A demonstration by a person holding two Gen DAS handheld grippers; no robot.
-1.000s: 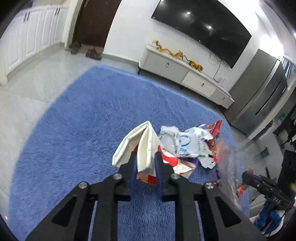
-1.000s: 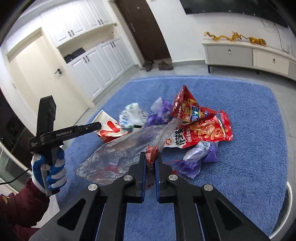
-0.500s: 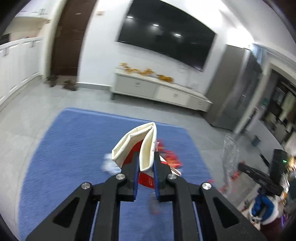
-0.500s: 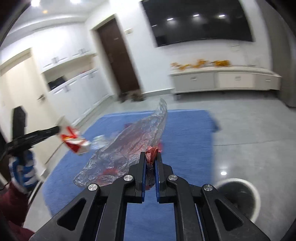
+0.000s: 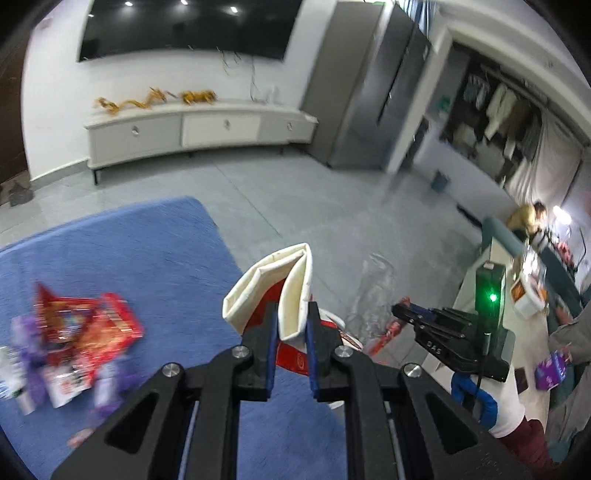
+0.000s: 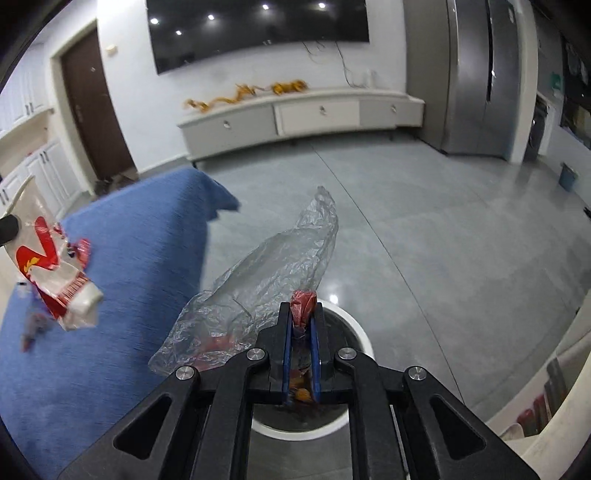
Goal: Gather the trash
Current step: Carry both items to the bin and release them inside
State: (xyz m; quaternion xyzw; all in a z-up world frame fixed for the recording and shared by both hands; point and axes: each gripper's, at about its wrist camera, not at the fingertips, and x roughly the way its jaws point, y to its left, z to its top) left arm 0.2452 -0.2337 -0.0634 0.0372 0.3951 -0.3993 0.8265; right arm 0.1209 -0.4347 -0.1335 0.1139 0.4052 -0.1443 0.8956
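My left gripper [image 5: 291, 325] is clamped on a folded white-and-red paper bag [image 5: 275, 288], whose cream inner fold sticks up between the blue pads. The bag hangs in the air near the edge of the blue rug [image 5: 155, 251], over the grey tile floor [image 5: 303, 206]. From the right wrist view the same bag [image 6: 55, 273] shows at the far left, dangling over the rug [image 6: 129, 258].

My right gripper [image 6: 301, 328] has a knotted red twist of a clear plastic bag [image 6: 273, 266] between its pads; its jaws are easing open, yet the pads are pressing on the knot. The crinkled film trails up and to the left of the fingers. Directly below this gripper sits a round white-rimmed trash bin [image 6: 360, 334], dark inside, on the tiles just off the rug.

In the left wrist view I see the right gripper [image 5: 402, 314] held by a hand in a blue-and-white glove [image 5: 480, 398] with a dark red sleeve. More trash lies on the rug at the left: red snack wrappers [image 5: 88, 325] and purple wrappers [image 5: 22, 336], blurred. A white TV cabinet [image 5: 199, 129] stands against the far wall under a wall-mounted television [image 5: 184, 26].
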